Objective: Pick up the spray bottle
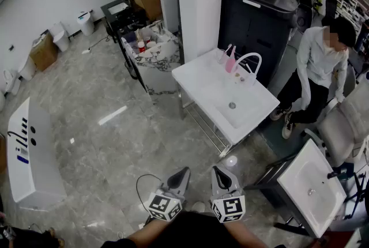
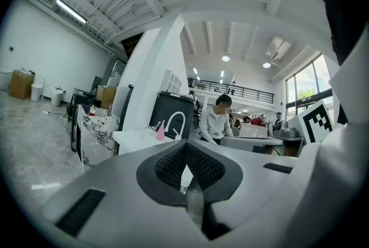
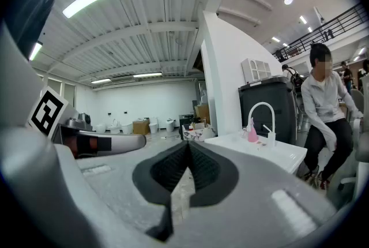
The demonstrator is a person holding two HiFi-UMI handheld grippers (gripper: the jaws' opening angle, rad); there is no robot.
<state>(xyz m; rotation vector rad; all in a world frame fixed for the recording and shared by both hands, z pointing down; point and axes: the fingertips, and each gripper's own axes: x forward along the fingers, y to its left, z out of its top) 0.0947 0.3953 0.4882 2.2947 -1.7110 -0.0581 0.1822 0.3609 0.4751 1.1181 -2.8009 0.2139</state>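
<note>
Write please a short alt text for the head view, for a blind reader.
Seen from above, the left gripper and right gripper, both shut and empty, point across a grey floor toward a white sink, where a pink spray bottle stands beside a curved white tap. A person sits to the right of the sink.
</note>
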